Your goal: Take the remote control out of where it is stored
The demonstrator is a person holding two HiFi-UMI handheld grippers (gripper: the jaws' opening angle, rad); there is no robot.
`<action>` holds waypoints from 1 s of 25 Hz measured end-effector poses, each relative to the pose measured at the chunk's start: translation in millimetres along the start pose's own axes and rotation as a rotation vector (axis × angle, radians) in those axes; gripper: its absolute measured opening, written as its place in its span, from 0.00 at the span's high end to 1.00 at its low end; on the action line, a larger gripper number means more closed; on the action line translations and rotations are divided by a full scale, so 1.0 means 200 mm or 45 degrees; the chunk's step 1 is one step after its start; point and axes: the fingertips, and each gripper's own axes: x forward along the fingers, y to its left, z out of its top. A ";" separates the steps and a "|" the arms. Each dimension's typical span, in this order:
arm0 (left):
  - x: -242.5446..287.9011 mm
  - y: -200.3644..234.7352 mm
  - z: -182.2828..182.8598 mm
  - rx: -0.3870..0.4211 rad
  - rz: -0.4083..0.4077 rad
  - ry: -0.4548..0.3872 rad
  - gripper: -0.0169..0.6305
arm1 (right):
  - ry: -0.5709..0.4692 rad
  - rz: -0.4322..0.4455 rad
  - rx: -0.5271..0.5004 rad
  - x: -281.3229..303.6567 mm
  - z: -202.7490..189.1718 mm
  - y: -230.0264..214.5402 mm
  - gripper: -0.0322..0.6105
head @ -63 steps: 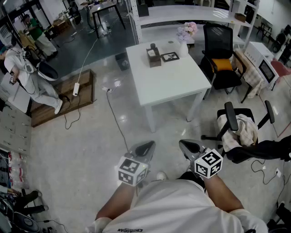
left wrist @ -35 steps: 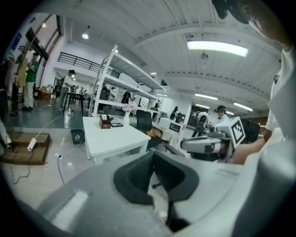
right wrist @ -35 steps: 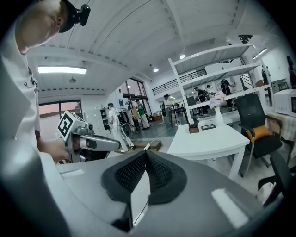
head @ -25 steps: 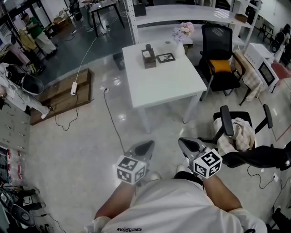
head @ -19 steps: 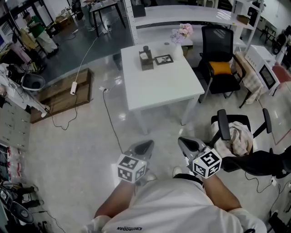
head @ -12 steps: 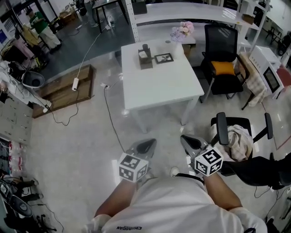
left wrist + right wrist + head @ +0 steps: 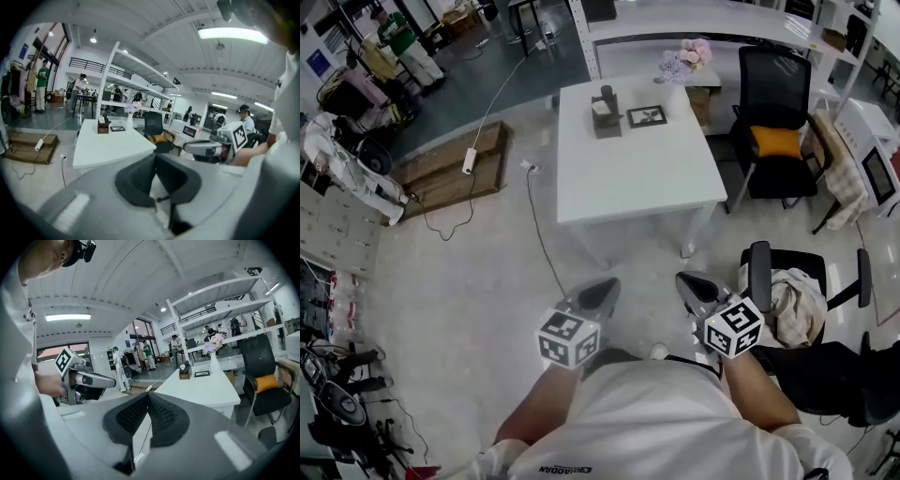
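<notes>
Left gripper [image 7: 602, 291] has its jaws pressed together with nothing in them. Right gripper [image 7: 690, 285] is the same, tips touching, empty. Both are well short of the white table [image 7: 637, 173]. Can't make out the remote for sure, just something dark poking out of the brown box [image 7: 606, 103] at the far end, beside a frame [image 7: 648, 115]. The shirt [image 7: 647, 422] print is too small to read.

I wear a white shirt [image 7: 656, 427] with small black lettering. My left gripper [image 7: 602, 289] and right gripper [image 7: 689, 281] are grey, with black-and-white marker cubes [image 7: 568, 337].
</notes>
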 end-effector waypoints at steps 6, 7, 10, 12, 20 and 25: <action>0.04 0.03 0.01 0.023 0.045 0.040 0.97 | 0.009 0.041 0.032 0.06 0.00 -0.06 0.94; 0.05 0.05 0.01 0.018 0.051 0.041 0.97 | 0.011 0.046 0.034 0.08 0.00 -0.08 0.94; 0.10 0.10 0.02 0.009 0.059 0.049 0.97 | 0.013 0.048 0.039 0.13 0.02 -0.13 0.94; 0.14 0.14 0.03 0.004 0.054 0.052 0.97 | 0.018 0.046 0.036 0.17 0.03 -0.17 0.94; 0.36 0.37 0.13 0.016 0.017 0.037 0.97 | 0.044 0.000 0.039 0.38 0.07 -0.36 0.94; 0.45 0.59 0.23 0.020 -0.001 0.048 0.97 | 0.056 -0.015 0.039 0.61 0.18 -0.44 0.94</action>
